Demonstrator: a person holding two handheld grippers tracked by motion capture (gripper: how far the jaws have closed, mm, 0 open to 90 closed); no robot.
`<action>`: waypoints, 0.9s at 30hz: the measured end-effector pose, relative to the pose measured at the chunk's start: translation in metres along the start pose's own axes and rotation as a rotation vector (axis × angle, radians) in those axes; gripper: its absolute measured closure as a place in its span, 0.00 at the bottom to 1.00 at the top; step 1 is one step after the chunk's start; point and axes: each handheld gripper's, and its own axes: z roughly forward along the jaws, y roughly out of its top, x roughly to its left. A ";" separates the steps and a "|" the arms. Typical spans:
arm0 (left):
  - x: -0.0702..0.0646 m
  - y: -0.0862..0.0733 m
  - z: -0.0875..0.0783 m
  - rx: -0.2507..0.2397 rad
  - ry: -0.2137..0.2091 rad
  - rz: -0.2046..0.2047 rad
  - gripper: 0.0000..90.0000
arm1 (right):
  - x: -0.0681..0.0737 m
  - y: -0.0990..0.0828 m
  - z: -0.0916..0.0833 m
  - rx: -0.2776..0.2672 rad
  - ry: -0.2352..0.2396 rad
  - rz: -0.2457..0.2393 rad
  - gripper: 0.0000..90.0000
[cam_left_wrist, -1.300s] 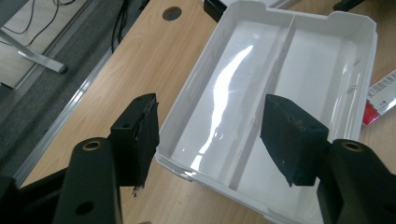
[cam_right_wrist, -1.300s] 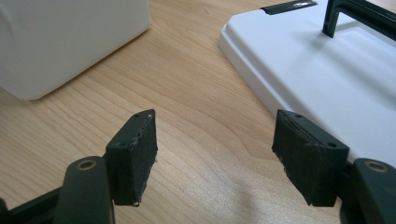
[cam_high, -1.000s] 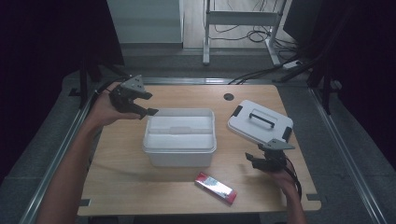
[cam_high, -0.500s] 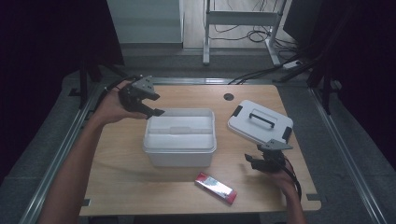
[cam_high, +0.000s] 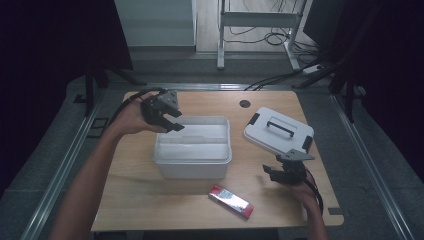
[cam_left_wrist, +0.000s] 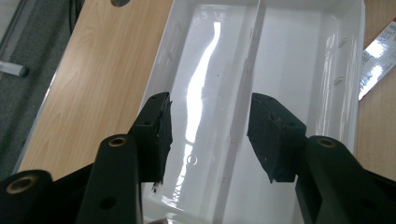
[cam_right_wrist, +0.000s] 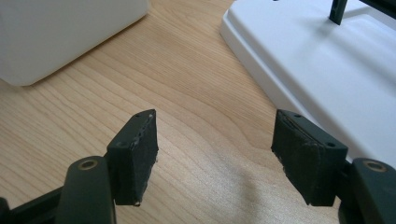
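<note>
From the high view, the left gripper (cam_high: 172, 120) hangs over the far left corner of the white box (cam_high: 193, 147), which sits open in the middle of the table (cam_high: 150, 200). Its jaws have just been closing partway, with nothing between them. The box's lid (cam_high: 278, 131), with a dark handle on top, lies apart near the table's right edge. The right gripper (cam_high: 280, 172) rests low at the lid's near edge, jaws apart. A red packet (cam_high: 231, 200) lies near the table's front edge, just in front of the box.

In the left gripper view, the two pads (cam_left_wrist: 159, 135) stand apart above the box (cam_left_wrist: 289, 60), looking down into one compartment beside the divider wall; the compartments look bare. No pad touches the plastic. A corner of the packet (cam_left_wrist: 376, 56) shows past the box's wall.

In the right gripper view, the jaws are wide and hold nothing, with bare wood between them. The lid's edge (cam_right_wrist: 299, 70) lies just beside one pad (cam_right_wrist: 306, 158), and a corner of the box (cam_right_wrist: 60, 32) shows on the other side.

The step seems to be getting a hold on the box, likely to steady it by wall or divider. Next, the left gripper would need to sink so its pads straddle a wall before closing.
</note>
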 end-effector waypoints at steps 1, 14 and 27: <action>0.000 0.000 0.001 0.000 -0.004 0.002 0.56 | 0.000 0.000 0.000 0.000 0.000 0.001 0.35; -0.003 0.009 0.013 0.025 -0.045 0.027 0.59 | -0.001 -0.001 0.000 -0.007 0.007 0.008 0.36; -0.002 0.013 0.026 0.050 -0.082 0.036 0.61 | -0.001 0.001 -0.003 -0.037 0.014 0.026 0.38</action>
